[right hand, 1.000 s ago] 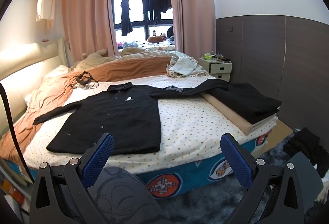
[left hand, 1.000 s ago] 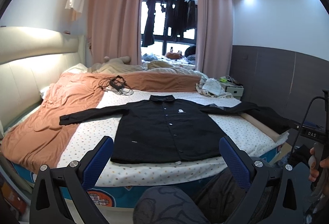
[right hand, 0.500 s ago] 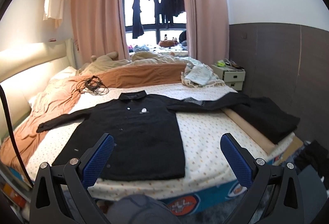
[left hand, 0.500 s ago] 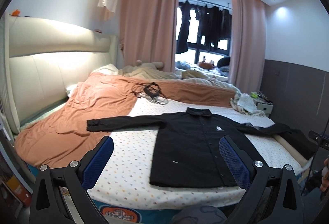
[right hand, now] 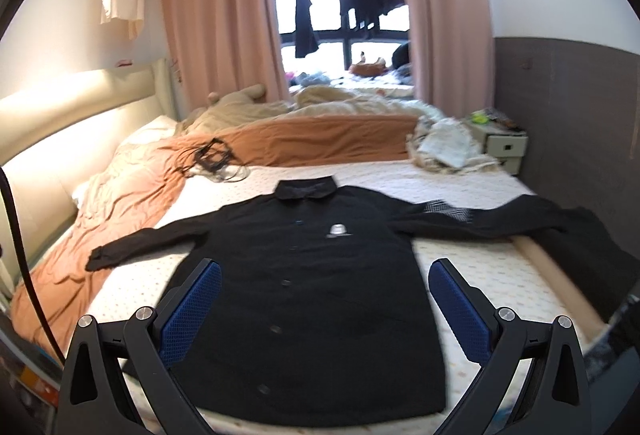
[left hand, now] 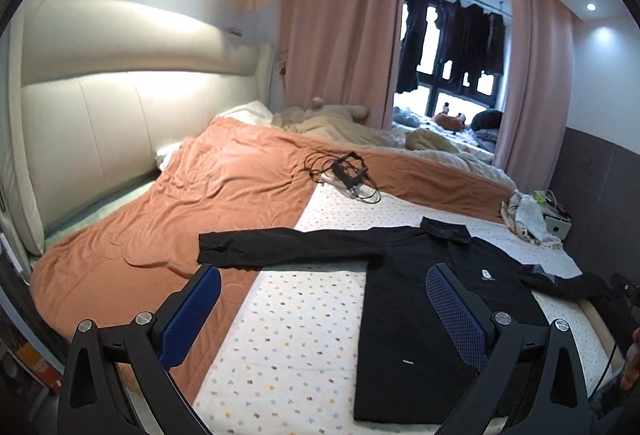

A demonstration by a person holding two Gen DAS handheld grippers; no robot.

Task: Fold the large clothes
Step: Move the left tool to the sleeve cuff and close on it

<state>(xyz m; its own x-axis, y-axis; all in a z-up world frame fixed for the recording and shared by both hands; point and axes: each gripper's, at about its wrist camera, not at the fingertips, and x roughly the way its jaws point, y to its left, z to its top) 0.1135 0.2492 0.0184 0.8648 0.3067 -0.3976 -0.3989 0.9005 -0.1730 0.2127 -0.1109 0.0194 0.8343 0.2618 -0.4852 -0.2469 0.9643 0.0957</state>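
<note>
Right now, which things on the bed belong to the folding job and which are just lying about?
Part of the job:
- black shirt, spread flat, buttons up
- left tool and right tool, both open and empty

Lying about:
- orange blanket
- black cables
- folded dark clothes
- crumpled light cloth

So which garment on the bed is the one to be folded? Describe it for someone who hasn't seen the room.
On the bed's dotted white sheet, beside the rumpled orange quilt, lies a black button-front shirt, face up with both sleeves spread. Unlike the folded dark clothes at the bed's right edge, it lies unfolded, with a collar and small white chest logo.
</note>
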